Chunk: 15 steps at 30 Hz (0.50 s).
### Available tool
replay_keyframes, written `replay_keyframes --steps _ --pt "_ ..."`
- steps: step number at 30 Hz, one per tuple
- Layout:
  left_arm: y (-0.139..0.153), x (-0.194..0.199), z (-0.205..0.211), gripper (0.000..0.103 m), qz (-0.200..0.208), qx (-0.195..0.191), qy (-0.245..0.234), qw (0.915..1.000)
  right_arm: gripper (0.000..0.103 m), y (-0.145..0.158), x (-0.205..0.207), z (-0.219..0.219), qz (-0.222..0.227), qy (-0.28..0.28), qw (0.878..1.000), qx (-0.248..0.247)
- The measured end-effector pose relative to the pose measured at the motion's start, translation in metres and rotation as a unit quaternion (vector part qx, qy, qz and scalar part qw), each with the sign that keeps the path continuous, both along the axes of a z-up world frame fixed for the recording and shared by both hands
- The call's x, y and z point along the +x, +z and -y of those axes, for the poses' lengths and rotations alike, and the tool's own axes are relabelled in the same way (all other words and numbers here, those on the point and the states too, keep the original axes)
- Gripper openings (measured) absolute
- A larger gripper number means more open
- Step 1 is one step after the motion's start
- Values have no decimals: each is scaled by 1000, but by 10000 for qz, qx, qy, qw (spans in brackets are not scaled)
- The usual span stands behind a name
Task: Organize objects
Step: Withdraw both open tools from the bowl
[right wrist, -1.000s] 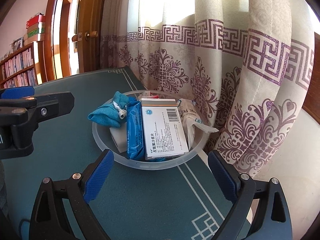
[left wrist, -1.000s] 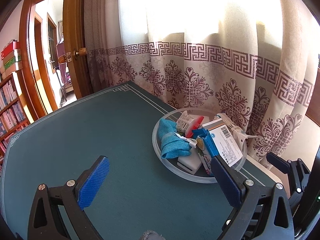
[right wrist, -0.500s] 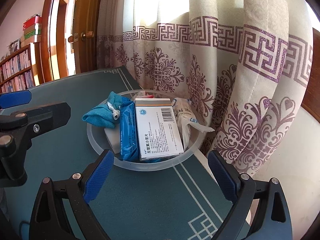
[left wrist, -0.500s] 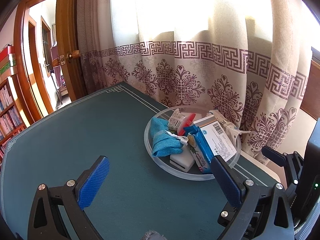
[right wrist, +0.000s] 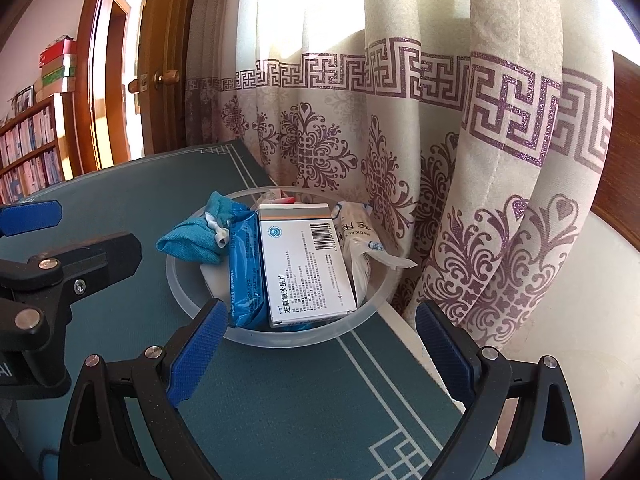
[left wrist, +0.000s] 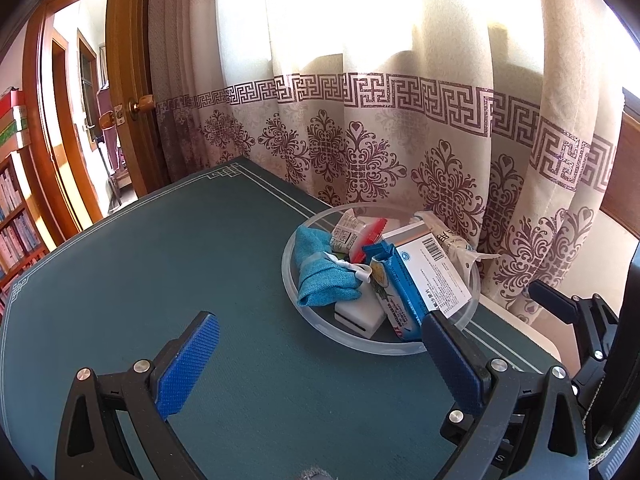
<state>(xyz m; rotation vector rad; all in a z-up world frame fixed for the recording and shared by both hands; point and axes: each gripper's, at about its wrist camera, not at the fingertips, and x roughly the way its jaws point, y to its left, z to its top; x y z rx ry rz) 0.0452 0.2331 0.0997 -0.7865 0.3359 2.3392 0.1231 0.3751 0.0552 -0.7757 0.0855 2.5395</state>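
Left wrist view: left gripper [left wrist: 320, 344] and right gripper [right wrist: 322, 334] jaws gape wide, empty, near the bowl [right wrist: 176, 280].

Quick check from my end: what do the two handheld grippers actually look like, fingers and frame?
Both match: the left gripper and right gripper have black plastic frames with silver screw heads, and each finger carries a blue, diamond-textured pad. No sleeves or cables are identifiable.

Both wrist views face the curtain, sharing the bowl [left wrist: 320, 330] (right nearer).

Teal cloth [left wrist: 320, 276] (purple-patterned cream curtain [left wrist: 400, 120])
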Motion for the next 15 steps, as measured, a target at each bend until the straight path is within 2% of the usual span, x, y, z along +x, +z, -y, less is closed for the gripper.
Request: replay_keyframes --steps 15 --pt "-3 2 -4 103 -27 -81 -29 10000 96 1 3 1 -5 -32 10000 3"
